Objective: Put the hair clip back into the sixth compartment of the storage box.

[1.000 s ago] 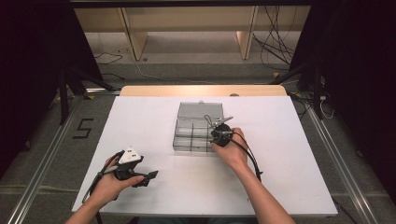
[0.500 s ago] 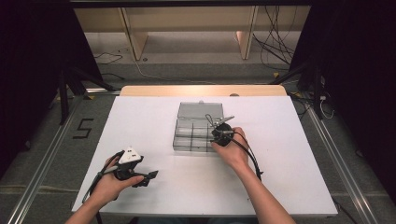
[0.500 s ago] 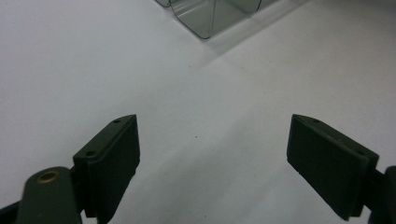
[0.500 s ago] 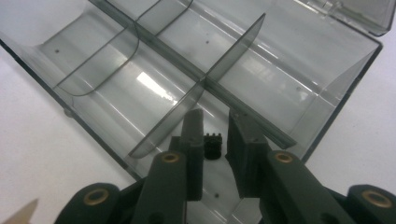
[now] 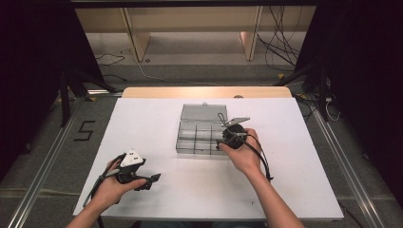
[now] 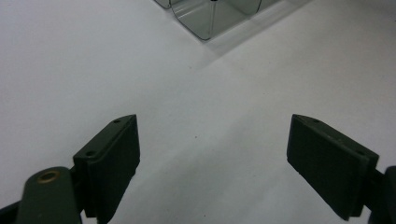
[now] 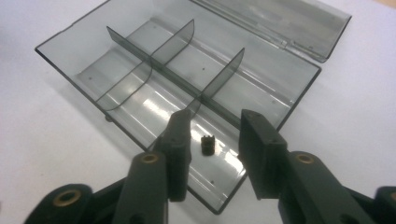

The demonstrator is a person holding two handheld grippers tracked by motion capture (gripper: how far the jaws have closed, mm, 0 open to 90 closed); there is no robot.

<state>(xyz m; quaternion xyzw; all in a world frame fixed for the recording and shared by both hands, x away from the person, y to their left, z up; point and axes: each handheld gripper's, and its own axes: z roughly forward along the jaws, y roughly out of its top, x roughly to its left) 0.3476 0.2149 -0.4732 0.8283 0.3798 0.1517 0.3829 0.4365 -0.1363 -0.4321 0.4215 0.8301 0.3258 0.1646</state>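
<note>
**Small part down, jaws not yet clear of the box**

While the right gripper (image 5: 222, 141) hangs over the near right corner of the clear compartment box (image 5: 202, 129) in the high view, the left gripper (image 5: 153, 179) rests low on the white table (image 5: 294, 190), well apart from the box. That right hand sits close to the box's near wall, and a careless pull-back could knock it and shift the whole box.

Over to the left gripper view: its jaws stand wide apart with nothing but bare table between them, and a corner of the box (image 6: 208, 18) shows far ahead. No trouble there.

Now the right gripper view. The jaws have just been opening and stand partly apart, and the small black part (image 7: 208, 144) lies between them on the compartment floor, touching neither pad. It looks released. The risk, I'd say, is a pad (image 7: 180, 140) brushing it on the way out, flicking it out of its compartment, or a jaw catching a divider (image 7: 219, 74).
</note>
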